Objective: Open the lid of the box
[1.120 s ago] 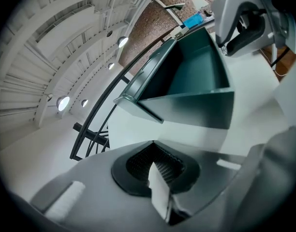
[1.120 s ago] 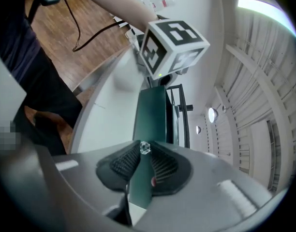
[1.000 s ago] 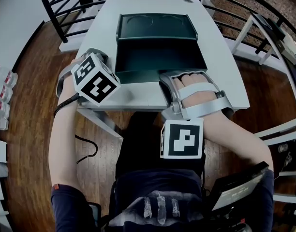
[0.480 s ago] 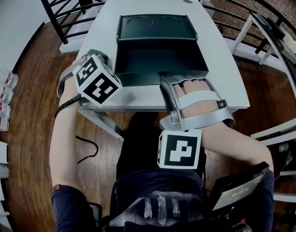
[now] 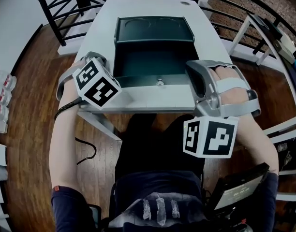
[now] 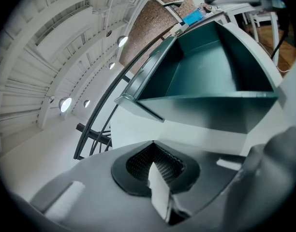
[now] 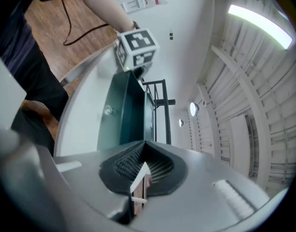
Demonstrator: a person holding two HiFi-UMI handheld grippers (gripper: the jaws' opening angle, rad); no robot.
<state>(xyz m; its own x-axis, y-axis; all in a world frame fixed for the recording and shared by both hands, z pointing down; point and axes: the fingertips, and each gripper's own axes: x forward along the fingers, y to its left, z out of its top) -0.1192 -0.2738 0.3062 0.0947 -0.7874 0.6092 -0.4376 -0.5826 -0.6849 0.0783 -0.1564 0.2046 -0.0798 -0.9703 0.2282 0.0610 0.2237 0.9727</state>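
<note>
1. White table [image 5: 138, 99] stands on a wooden floor [image 5: 27, 95] with a black railing [image 5: 66, 13] behind it. The dark green box [image 5: 153, 64] sits in the middle of the tabletop.
2. The lid [image 5: 155, 29] is already swung up and lies back on the far side of the box, showing a bare interior. A small metal latch [image 5: 160, 82] shows on the near wall.
3. The left gripper [image 6: 155, 173] hovers just beside the box's left front corner. Its jaws are pressed together with nothing between them.
4. The right gripper [image 7: 142, 174] hangs off the box's right side, near the table edge and apart from the box. Its jaws are likewise closed on nothing.
5. Judged from how things lie, the opening step looks done: neither gripper touches lid or box, and the lid rests open on its own.
6. If anything remains, the next move calls only for drawing both grippers clear without nudging the box, while checking that the lid does not fall forward.
</note>
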